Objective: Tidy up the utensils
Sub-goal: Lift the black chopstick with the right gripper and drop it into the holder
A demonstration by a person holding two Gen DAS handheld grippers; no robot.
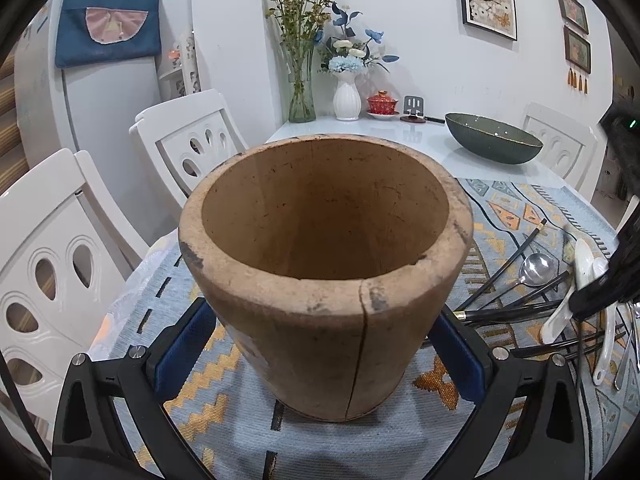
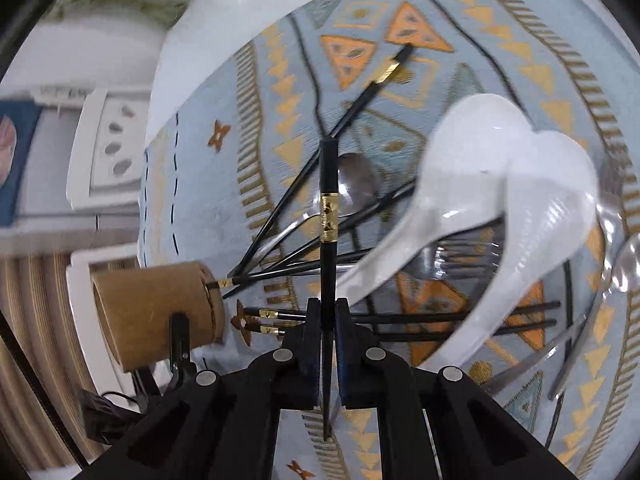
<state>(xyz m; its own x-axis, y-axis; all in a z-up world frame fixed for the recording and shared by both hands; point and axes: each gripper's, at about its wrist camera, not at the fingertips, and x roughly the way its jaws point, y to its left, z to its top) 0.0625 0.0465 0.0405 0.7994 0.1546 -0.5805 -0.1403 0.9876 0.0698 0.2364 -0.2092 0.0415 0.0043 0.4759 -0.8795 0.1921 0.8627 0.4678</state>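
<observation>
My left gripper [image 1: 320,344] is shut on a tall brown wooden holder [image 1: 324,264], its blue pads pressed on both sides; the holder stands empty on the patterned cloth. The holder also shows in the right wrist view [image 2: 156,312]. My right gripper [image 2: 328,312] is shut on a black chopstick with a gold band [image 2: 329,208], held above a pile of utensils: several black chopsticks [image 2: 288,200], two white ceramic spoons [image 2: 500,200], a metal spoon [image 2: 356,184] and forks [image 2: 560,360]. The pile shows at the right of the left wrist view [image 1: 552,300].
A blue and orange patterned cloth [image 1: 240,420] covers the near table. A dark green bowl [image 1: 494,138], flower vases [image 1: 346,96] and a red lidded cup [image 1: 382,104] stand at the back. White chairs [image 1: 60,272] line the left side.
</observation>
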